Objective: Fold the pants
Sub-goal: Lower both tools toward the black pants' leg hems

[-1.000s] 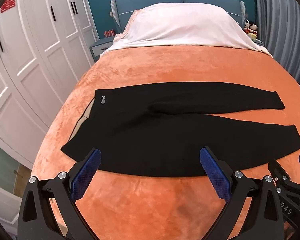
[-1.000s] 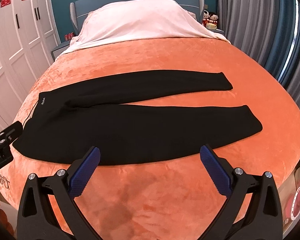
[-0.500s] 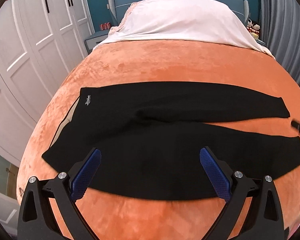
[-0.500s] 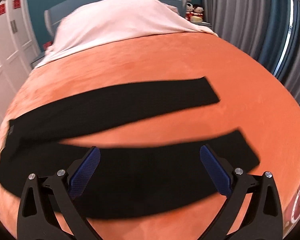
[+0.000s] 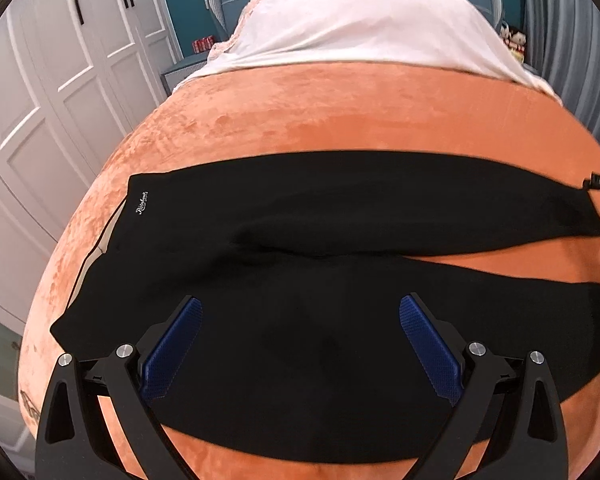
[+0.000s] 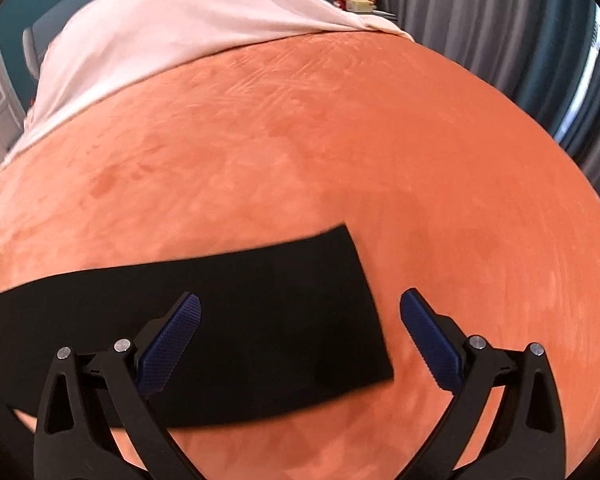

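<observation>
While everything's laid flat, quick rundown of what shows:

pants: black pants spread flat across the orange blanket, waistband at 9 o'clock in the left wrist view, both legs running toward 3 o'clock

logo: small white script logo on the waistband corner, around 10 o'clock of the garment

legs: far leg and near leg split apart toward the cuffs, with a wedge of orange showing between them at 3 o'clock

far cuff: in the right wrist view the end of one leg lies straight ahead, its cuff edge cut square; a bit motion-blurred

left gripper: left gripper hangs over the near leg close to the seat, blue pads spread wide, nothing between them; can't tell if it touches the cloth

right gripper: right gripper has its fingers wide apart too, holding nothing, one pad over the black cloth and the other over bare blanket past the cuff; its tip also peeks into the left wrist view at 3 o'clock, just beside the far cuff

bedding: white cover at 12 o'clock

room: white wardrobe at 9 to 10 o'clock, grey curtains at 1 to 2 o'clock
</observation>
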